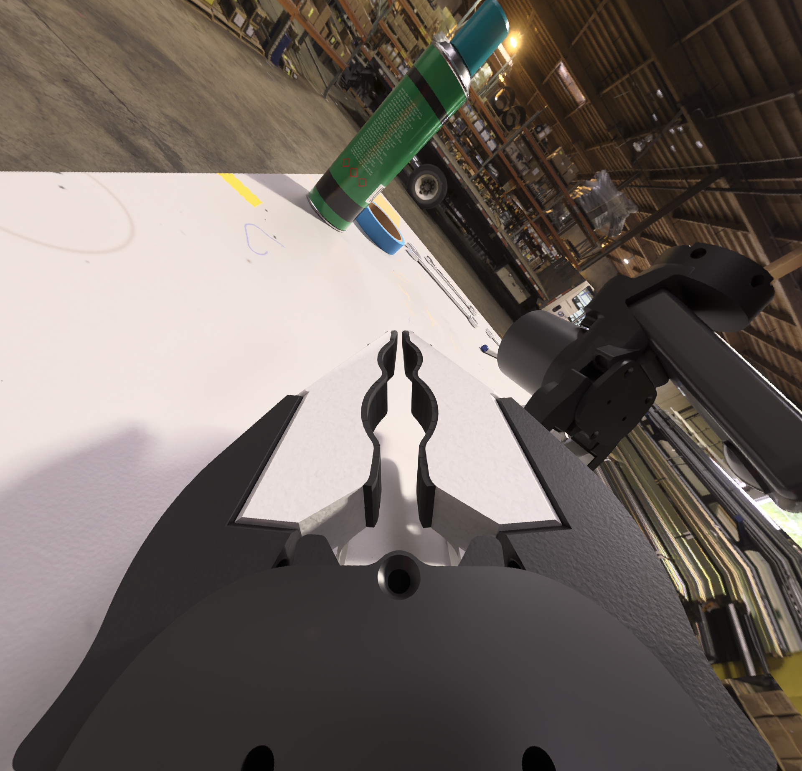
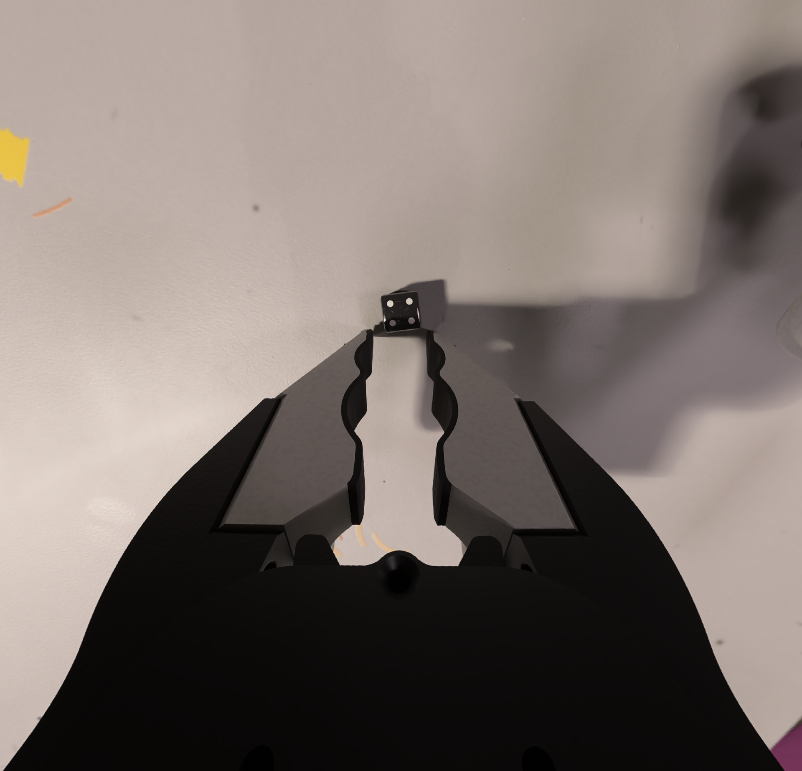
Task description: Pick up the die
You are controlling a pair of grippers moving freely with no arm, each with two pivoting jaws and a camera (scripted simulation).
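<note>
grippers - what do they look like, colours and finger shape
Both match: the left gripper has a dark charcoal, slightly textured body, rounded at the base, with one round hole in the middle and two near the bottom edge. Each finger carries a flat pale panel outside and a black wavy, scalloped pad inside. The right gripper is the same shape, in shadow, so its panels look grey. No cables or markings show.

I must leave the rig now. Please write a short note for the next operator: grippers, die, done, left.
Left gripper: shut, empty, idle above the white table.
Right gripper: open, empty, pointing down at the table.
Die: black with white dots, on the table just past the right fingertips, not yet between them.
Done: approach and lining up.
Left: advance, close on the die, lift.
</note>
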